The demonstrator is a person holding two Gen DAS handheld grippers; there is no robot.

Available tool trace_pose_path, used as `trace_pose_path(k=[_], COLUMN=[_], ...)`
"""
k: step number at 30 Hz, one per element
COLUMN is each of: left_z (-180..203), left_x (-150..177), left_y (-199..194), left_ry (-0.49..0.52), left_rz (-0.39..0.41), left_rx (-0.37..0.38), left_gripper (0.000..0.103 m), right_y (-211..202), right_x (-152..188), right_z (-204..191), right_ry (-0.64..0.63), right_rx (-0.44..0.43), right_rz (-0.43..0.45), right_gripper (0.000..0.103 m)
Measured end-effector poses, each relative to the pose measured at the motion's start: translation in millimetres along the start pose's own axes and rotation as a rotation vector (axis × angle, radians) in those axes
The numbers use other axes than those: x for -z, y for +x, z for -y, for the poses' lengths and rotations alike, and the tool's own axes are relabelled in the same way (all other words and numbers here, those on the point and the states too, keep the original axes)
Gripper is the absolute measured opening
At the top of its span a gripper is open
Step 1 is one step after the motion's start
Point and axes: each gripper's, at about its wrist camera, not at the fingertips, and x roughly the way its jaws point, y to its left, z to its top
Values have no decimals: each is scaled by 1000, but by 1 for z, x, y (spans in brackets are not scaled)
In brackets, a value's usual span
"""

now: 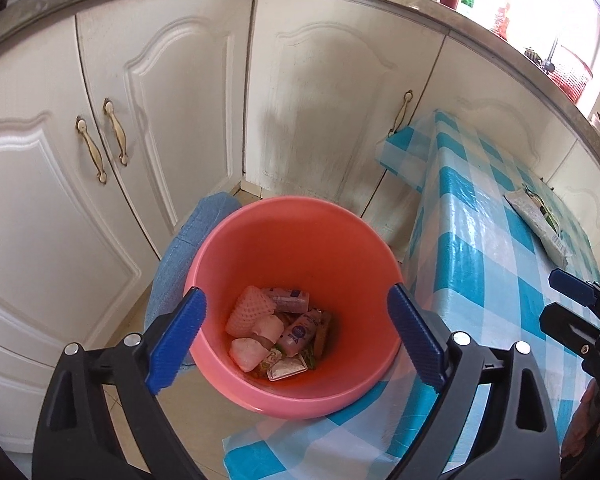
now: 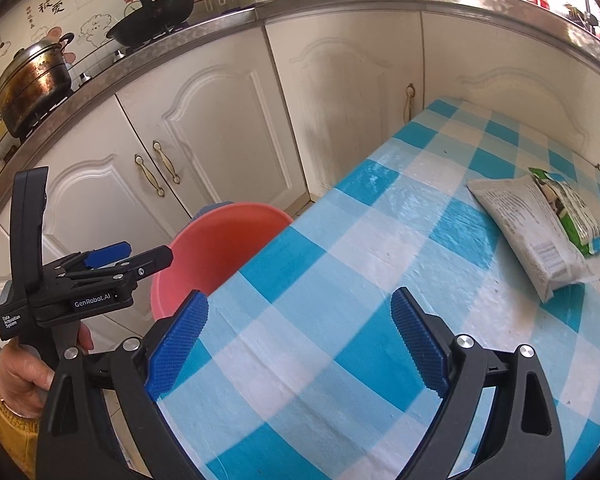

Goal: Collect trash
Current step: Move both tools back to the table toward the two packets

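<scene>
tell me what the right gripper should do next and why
Probably reach the right gripper forward and to the right toward the white and green plastic wrapper. It looks like the only trash left on the blue checked tablecloth, the fingers are open and empty, and the pink plastic bucket already holds other scraps.

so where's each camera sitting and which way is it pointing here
Left wrist: rides the left tool, open, looking down into the pink plastic bucket of trash; the right tool shows at its right edge.
Right wrist: rides the right tool, open, looking across the blue-and-white checked tablecloth toward the white-and-green plastic packet; the left tool and the person's hand show at left.
Shared: bucket, tablecloth, packet, white cabinet doors.
</scene>
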Motion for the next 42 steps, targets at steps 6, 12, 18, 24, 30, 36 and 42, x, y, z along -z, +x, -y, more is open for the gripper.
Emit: trace_pose_path(k=[6,12,18,24,30,36,42], left_z=[21,43,61,78,85,92,104], left_x=[1,7,16,26,28,22,16], left_y=[-8,-15,-19,-22,-28,-35,-38], left_ry=[69,123,147,186,173,160,143], left_rz=[23,38,32,11,12,18,12], left_rx=[-11,14,81,122,143,145,174], left_gripper=[94,94,94,94,94,94,94], right_y=[-19,-43,-72,-105,-127,-131,-125], right_x=[11,28,48,65,70,66,41], right_z=[15,29,41,60,90,125,165], right_ry=[38,93,149,216,250,262,299], right_rx=[24,59,119,181,229,205,150], right_rz=[18,35,50,86,100,93,129], right_gripper=[92,92,92,92,92,92,92])
